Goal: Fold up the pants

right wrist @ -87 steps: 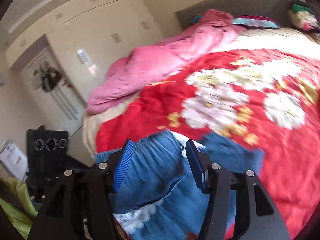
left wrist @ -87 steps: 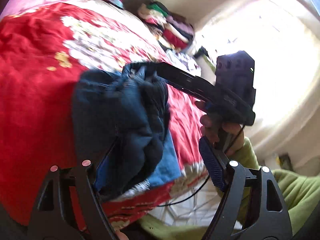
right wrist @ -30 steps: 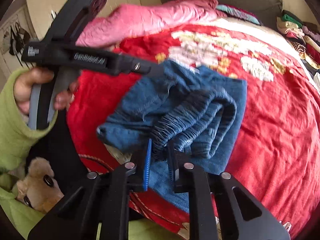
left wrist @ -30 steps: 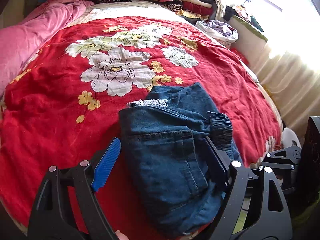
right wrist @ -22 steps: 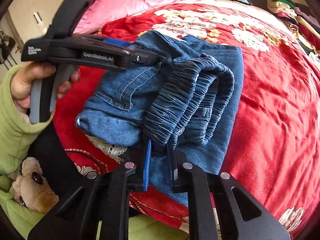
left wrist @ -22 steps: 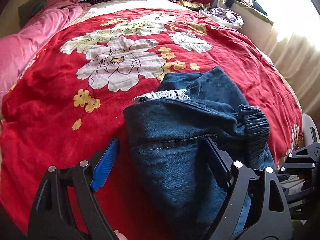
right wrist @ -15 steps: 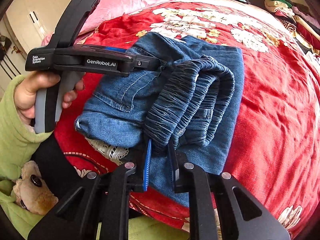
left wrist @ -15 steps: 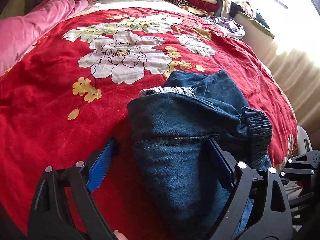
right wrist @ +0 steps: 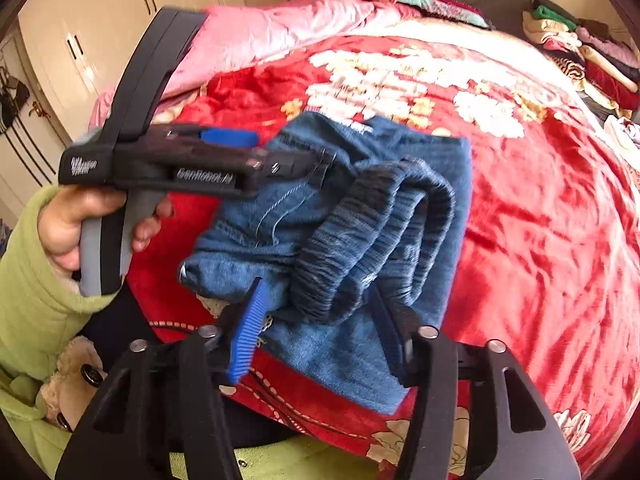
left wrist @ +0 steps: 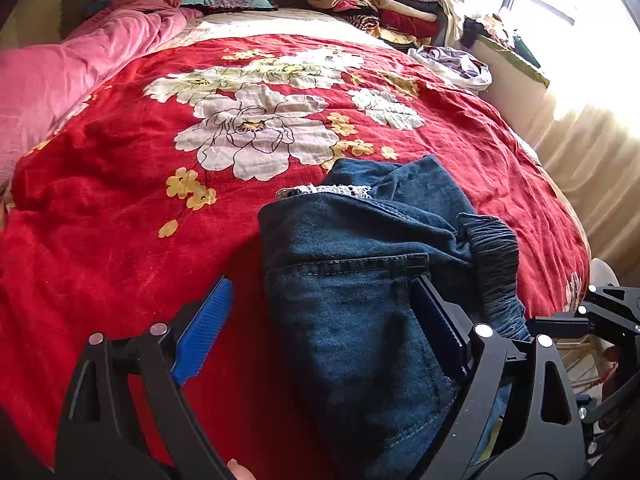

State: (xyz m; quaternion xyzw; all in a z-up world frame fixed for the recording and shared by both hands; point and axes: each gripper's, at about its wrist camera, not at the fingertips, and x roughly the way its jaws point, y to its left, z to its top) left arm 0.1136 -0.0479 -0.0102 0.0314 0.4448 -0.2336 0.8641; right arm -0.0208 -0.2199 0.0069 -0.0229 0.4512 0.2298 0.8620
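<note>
Pants (right wrist: pixel 352 236) lie folded at the lower-centre edge of the red bed (left wrist: pixel 120 208), the right gripper (right wrist: pixel 320 320) having just opened its jaws off the waistband, the left gripper (left wrist: pixel 320 320) wide open, so folding looks finished.

A home bedroom: a bed (left wrist: pixel 120 240) fills the view, spread with a red floral blanket (left wrist: pixel 260 128) and a bunched pink quilt (left wrist: pixel 60 76). Folded clothes (left wrist: pixel 372 4) are stacked by its head, near a curtained window (left wrist: pixel 560 8). Cream wardrobe doors (right wrist: pixel 100 20) line one wall.
</note>
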